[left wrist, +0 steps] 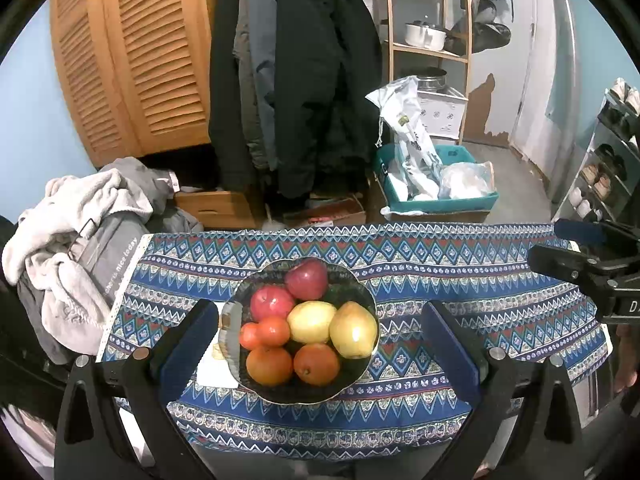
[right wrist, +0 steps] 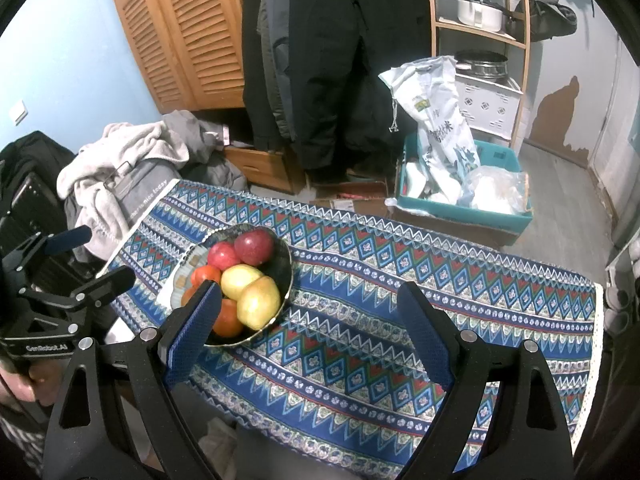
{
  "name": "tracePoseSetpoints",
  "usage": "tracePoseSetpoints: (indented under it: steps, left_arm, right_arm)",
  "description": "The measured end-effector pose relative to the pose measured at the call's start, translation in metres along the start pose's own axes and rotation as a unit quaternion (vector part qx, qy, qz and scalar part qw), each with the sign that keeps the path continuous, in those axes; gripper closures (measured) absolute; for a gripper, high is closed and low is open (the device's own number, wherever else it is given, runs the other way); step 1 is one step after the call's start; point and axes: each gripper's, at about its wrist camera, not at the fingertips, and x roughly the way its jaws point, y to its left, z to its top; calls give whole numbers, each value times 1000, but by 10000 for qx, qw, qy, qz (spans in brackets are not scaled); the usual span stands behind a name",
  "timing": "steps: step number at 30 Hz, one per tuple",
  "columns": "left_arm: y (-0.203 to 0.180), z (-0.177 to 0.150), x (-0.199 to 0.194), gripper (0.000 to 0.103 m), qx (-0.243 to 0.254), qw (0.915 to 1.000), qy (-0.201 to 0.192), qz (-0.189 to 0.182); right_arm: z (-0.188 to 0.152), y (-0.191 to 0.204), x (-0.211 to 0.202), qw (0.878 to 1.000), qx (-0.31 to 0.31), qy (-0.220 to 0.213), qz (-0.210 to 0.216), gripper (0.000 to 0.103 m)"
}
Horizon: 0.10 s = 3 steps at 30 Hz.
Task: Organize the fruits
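Fruit sits heaped in the dark bowl (left wrist: 362,376), sorted already; left gripper (left wrist: 316,344) and right gripper (right wrist: 312,332) hover apart, empty.

Two wrist views angled down over the tablecloth (left wrist: 460,264), both sharing the fruit bowl (right wrist: 285,276) nearby.

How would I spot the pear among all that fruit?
Find the blue patterned tablecloth, then the dark round bowl of fruit on it. The yellow-green pear lies at the bowl's right edge, taller and more tapered than the rounder yellow fruit beside it.
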Motion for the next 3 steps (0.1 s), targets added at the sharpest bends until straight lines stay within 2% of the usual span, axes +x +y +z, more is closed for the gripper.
tracePoseSetpoints:
  steps: [3]
  left_arm:
    - [1, 0, 0, 1, -14, 10000, 14, -20]
  right_arm:
    - [0, 0, 0, 10000, 1, 0, -7, 15]
